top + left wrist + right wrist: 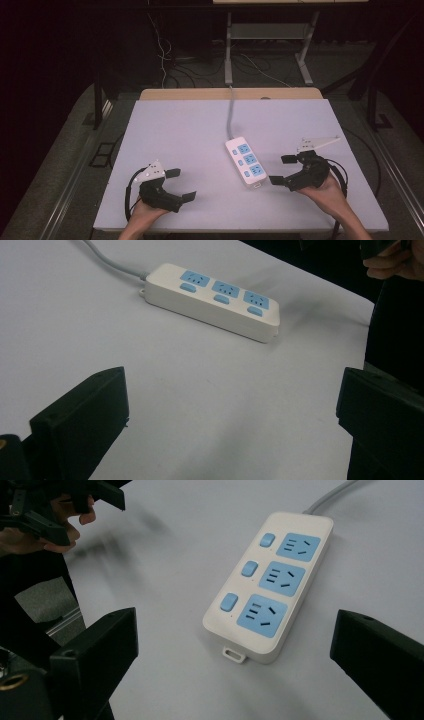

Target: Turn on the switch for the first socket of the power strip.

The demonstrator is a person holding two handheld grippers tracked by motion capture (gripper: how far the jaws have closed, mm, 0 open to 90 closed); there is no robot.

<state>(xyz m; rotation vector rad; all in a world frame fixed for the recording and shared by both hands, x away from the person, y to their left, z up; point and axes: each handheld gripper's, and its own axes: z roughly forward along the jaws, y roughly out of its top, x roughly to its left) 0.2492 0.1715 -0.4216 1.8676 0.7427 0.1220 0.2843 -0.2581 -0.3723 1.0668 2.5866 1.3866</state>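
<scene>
A white power strip (246, 163) with three blue sockets and three blue switches lies flat on the white table (180, 130), right of centre; its grey cable (230, 117) runs off the far edge. My right gripper (282, 170) stands open just right of the strip's near end, jaws wide apart. In the right gripper view the strip (272, 582) lies between and beyond the jaws, with nothing held. My left gripper (181, 185) is open near the front left, empty. From the left gripper view, the strip (212, 298) is farther off.
The table's front edge lies just under both hands. A wooden strip (230, 93) borders the far edge. Beyond it, a metal desk frame (267, 45) and loose cables (165, 60) are on the dark floor.
</scene>
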